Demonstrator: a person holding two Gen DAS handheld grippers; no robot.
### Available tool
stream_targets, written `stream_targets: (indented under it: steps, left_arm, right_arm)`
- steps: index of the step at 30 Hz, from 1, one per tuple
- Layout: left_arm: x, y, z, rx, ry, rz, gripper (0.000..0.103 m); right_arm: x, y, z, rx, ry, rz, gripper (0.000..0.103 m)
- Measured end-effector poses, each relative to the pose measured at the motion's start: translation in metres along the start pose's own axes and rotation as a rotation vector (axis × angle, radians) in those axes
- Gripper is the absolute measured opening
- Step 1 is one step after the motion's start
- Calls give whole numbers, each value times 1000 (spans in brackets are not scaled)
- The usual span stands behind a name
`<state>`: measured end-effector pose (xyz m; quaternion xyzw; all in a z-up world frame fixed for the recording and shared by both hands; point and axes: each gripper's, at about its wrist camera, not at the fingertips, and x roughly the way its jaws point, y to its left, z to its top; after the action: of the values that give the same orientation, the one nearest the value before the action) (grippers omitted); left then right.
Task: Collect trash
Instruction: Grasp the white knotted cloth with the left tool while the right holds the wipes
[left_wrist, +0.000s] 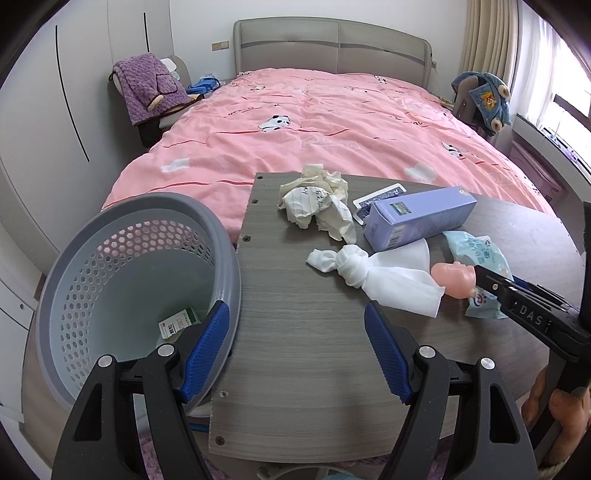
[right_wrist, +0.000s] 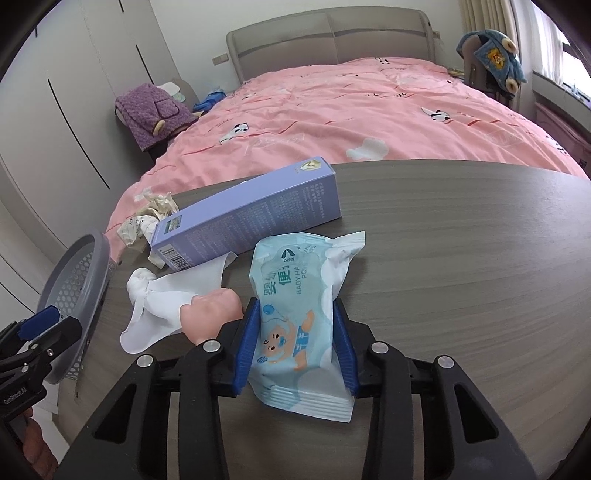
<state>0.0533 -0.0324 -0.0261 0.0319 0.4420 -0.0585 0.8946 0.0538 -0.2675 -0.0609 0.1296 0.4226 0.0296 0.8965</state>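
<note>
A grey perforated basket (left_wrist: 92, 258) stands at the table's left edge with a small green-white box (left_wrist: 179, 322) inside. My left gripper (left_wrist: 297, 354) is open and empty, one finger over the basket rim, one over the table. My right gripper (right_wrist: 295, 336) is closed around a light blue baby-wipes pack (right_wrist: 295, 306) lying on the table; the pack also shows in the left wrist view (left_wrist: 476, 258). Crumpled paper (left_wrist: 317, 201), a white tissue (left_wrist: 384, 275), a purple box (left_wrist: 417, 218), a pink rounded object (left_wrist: 452, 282) and a blue card (left_wrist: 380, 197) lie on the table.
The grey wood-grain table (left_wrist: 306, 332) stands at the foot of a bed with a pink cover (left_wrist: 314, 122). A purple garment (left_wrist: 147, 85) lies on a chair at the back left. A blue garment (left_wrist: 484, 98) hangs at the back right by the window.
</note>
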Motion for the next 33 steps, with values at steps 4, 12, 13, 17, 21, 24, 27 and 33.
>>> stream_targets:
  steps: [4,12,13,17,21,24,27,33]
  left_arm:
    - [3,-7,2,7,9,-25,72]
    - [20,-20,13,2,23,-35,72]
    - [22,-21,16,2,24,-36,72]
    - [35,-26,24,-9,43,-48,72]
    - [50,-31,29,-14,59,-37,72]
    - [60,-33,30,-16,70,-28,72]
    - [68,-37,32,-11,75,-20,72]
    - [78,-43,35,-6,85,-20,71]
  right_arm:
    - [-10,-8,0,20,-23,-2,38]
    - [-28,-23,-5,57,-59,-2,38]
    - [-29,-26,-7,64,-59,-1,38]
    - [-34,-33,-12,82,-60,3,38]
    - [-39,-39,-14,95,-70,4,38]
    - [-40,-43,-15,105,-73,9,38]
    - [-41,-47,-17,117,-73,14,38]
    - [-40,-53,-20,138,-66,15,38]
